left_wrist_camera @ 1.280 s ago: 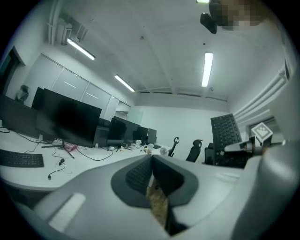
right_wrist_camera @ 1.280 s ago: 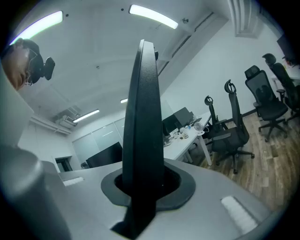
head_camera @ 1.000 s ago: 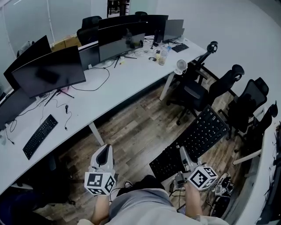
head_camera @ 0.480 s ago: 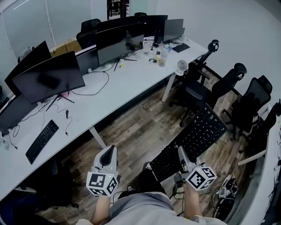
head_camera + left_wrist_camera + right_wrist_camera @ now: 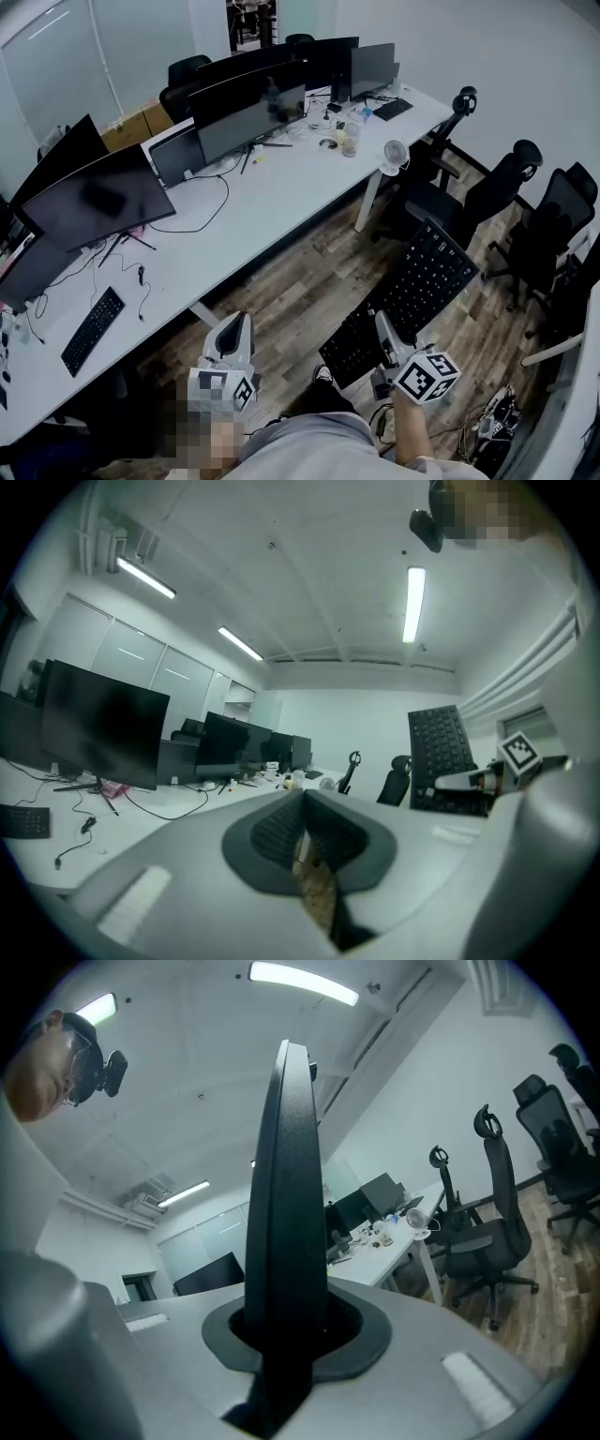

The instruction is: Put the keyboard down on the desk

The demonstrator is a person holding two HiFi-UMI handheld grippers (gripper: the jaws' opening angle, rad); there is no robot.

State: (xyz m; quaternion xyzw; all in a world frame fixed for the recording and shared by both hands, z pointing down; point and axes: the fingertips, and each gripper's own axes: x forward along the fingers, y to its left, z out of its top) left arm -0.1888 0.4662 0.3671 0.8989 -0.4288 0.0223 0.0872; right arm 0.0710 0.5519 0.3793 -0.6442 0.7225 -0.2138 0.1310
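Across the left of the head view ran a long white desk (image 5: 281,183), reaching from the near left corner to the far wall. Beside it lay a wood-plank floor (image 5: 291,281). Several dark monitors (image 5: 98,199) stood in a row along the desk's far side. Black office chairs (image 5: 492,192) were lined up to the right, across the floor from the desk.

The black keyboard (image 5: 412,291) was in the air above the floor, between the desk and the chairs and well apart from the desk top. It was tilted, with its keys facing up and its far end raised toward the chairs. The right gripper (image 5: 384,328) was clenched on the keyboard's near end; in the right gripper view the keyboard (image 5: 289,1194) rose edge-on from between the jaws of the right gripper (image 5: 281,1330), both pads pressed against it. The same keyboard (image 5: 439,747) showed upright at the right of the left gripper view.

The left gripper (image 5: 232,328) hung over the floor near the desk's edge, to the left of the keyboard. Its own view showed the left gripper (image 5: 302,803) with jaws clenched together on nothing.

A second keyboard (image 5: 92,330) lay flat on the near end of the desk. A small fan (image 5: 396,154) stood at the desk's far edge, and a thin black cable (image 5: 202,192) looped over the top.
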